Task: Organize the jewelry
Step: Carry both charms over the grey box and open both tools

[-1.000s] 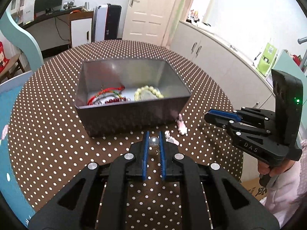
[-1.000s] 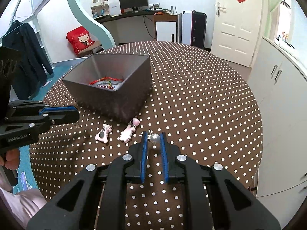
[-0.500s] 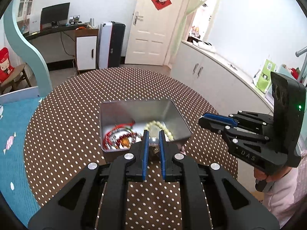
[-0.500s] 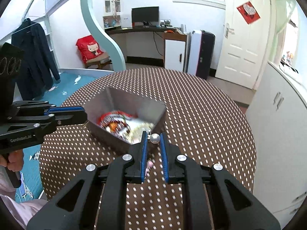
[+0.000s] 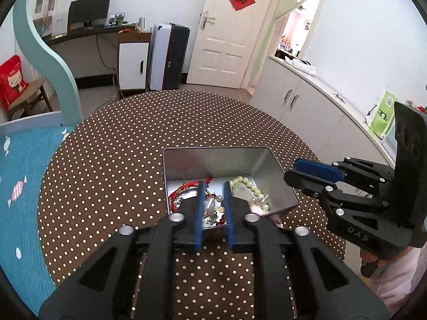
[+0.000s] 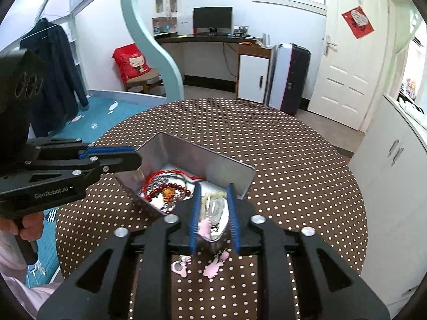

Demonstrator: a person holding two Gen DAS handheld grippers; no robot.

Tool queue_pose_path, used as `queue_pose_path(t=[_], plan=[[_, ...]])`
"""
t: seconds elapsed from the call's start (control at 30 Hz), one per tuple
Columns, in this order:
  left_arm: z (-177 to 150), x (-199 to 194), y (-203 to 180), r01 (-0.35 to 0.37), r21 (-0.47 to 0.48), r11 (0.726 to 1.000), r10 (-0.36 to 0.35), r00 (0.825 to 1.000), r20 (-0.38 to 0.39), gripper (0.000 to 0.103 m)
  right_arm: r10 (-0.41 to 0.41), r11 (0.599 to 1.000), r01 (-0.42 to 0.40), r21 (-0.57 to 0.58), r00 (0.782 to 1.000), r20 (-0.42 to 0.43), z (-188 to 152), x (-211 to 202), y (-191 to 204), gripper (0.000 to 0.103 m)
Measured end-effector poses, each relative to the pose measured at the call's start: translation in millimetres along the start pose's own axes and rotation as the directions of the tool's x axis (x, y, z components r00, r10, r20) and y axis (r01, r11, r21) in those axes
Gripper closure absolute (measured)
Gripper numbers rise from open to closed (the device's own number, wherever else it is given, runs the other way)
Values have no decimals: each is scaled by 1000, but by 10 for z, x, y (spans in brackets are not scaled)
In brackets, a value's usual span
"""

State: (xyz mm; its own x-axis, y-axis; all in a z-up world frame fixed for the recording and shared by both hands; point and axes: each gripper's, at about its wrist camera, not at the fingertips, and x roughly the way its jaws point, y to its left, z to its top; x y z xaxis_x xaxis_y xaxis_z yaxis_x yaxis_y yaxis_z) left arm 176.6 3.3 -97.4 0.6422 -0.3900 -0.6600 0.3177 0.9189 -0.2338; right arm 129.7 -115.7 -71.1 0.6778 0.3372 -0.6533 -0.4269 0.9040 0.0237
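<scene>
Jewelry: a pile of it lies inside the metal box (image 5: 186, 165), which sits on the round table (image 5: 106, 160) with the brown cloth and white dots.
Red string bracelet (image 5: 184, 188): on the left side of the box floor, next to dark red beads (image 6: 170, 186).
Pale bead bracelet (image 5: 248, 184): on the right side of the box floor, close to the box wall.
Small bits in the middle: little charms and a gold coin-like piece (image 5: 220, 208); they are too tangled to name well.
Left gripper (image 5: 213, 186): up above the box, its blue fingers (image 5: 199, 205) a little way apart, with nothing between them. Only the jewelry far below shows through the gap.
Right gripper (image 6: 212, 186): also above the box, near its closer corner. Its blue fingers (image 6: 194, 213) are apart too, a bit wider, and hold nothing.
Something clear and shiny (image 6: 214, 208): it shows between the right fingers, maybe a glassy piece lying in the box, but it is hard to tell.
Pink charms (image 6: 213, 268): two lie on the table outside the box, just beside its near wall. A third pink one (image 6: 204, 226) looks like it is inside the box.
Both grippers: near each other, one on each side of the box, not touching.
</scene>
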Motion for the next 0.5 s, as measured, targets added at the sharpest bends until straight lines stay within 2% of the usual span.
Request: queue_pose_path(t=[0.13, 0.43, 0.5], plan=[[-27, 27, 22, 0, -3, 1000, 0, 1000, -8, 80, -29, 999, 30, 43, 999, -21, -61, 5, -130, 76], [-78, 91, -1, -1, -10, 1000, 1, 1000, -32, 80, -28, 994, 32, 108, 999, -35, -225, -71, -266, 75], [-94, 87, -32, 3, -8, 1000, -3, 999, -35, 80, -34, 992, 38, 124, 999, -39, -275, -93, -308, 71]])
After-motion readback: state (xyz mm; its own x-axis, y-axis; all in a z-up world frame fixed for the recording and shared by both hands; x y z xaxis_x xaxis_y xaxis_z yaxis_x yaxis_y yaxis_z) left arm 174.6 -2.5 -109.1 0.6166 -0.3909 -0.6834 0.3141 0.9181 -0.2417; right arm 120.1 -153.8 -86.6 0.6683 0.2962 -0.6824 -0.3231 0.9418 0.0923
